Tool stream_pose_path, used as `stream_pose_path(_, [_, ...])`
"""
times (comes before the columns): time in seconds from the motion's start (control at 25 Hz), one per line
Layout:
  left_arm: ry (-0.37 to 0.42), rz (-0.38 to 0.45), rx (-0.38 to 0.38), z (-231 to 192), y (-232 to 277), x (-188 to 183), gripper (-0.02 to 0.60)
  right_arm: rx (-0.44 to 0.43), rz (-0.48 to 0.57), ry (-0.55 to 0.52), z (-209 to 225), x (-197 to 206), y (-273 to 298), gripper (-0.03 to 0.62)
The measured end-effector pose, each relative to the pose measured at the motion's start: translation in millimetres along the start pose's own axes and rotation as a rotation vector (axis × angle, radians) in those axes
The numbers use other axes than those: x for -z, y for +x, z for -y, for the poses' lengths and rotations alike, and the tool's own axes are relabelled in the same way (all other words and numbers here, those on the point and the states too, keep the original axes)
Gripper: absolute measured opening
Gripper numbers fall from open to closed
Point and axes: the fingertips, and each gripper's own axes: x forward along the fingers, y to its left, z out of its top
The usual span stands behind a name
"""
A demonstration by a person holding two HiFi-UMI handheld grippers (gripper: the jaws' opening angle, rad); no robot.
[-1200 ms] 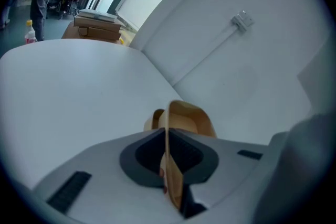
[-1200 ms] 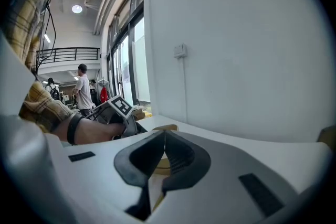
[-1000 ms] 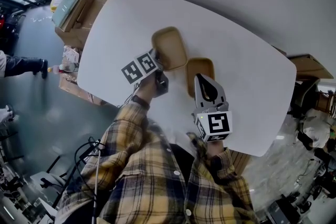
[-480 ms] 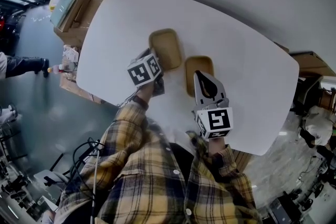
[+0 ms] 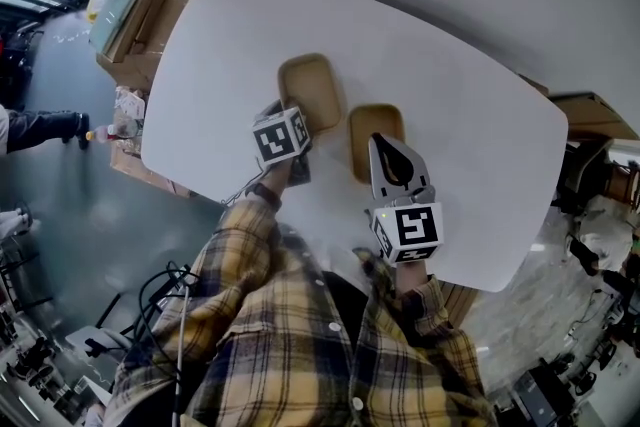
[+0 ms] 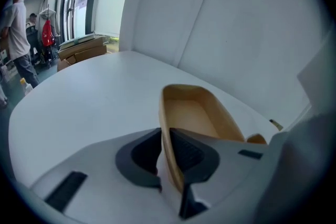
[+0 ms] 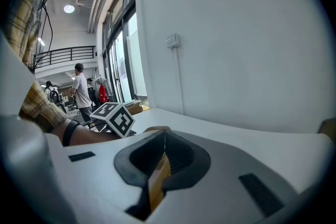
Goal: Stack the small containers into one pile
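Note:
Two tan shallow containers lie side by side on the white table (image 5: 230, 35). My left gripper (image 5: 298, 122) is shut on the near rim of the left container (image 5: 310, 90). In the left gripper view its wall (image 6: 197, 113) stands between the pads, tilted up, and the other container's edge (image 6: 257, 139) peeks out at the right. My right gripper (image 5: 393, 153) is shut on the near rim of the right container (image 5: 374, 130). A tan strip of that rim (image 7: 159, 176) shows between the closed jaws in the right gripper view, where the left gripper's marker cube (image 7: 116, 117) is at the left.
Cardboard boxes (image 5: 130, 10) are stacked on the floor beyond the table's left end. A person's arm (image 5: 45, 125) shows at the far left. A white wall runs close behind the table. People stand in the hall (image 7: 81, 92) in the distance.
The left gripper's marker cube has turned and shifted slightly nearer and to the right, and the left container has moved a little with it. The right gripper has held still.

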Motion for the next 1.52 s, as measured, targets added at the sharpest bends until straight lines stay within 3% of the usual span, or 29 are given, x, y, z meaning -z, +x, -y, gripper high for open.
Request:
stream_pose_path(0.2, [0.047,-0.008,0.01,2,2,2,0.034,0.01,-0.006,0.005,-1,4,0,0.015])
stream_pose_path(0.68, [-0.045,-0.062,0.161,-1,-2,8,0.034,0.034,-0.013,-0.012,-4,1,-5,0.015])
stream_pose_path(0.96, [-0.111,0.0,0.245,2,-26,-11,0.034,0.083,-0.008,-0.023,3,-3,-17,0.015])
stream_pose_path(1.24, [-0.156,0.046,0.363,38,-59,-30,0.032,0.134,0.022,-0.033,9,-15,-32,0.015])
stream_pose_path(1.52, [-0.169,0.016,0.426,91,-80,-11,0.032,0.211,0.046,0.013,19,-15,-51,0.015])
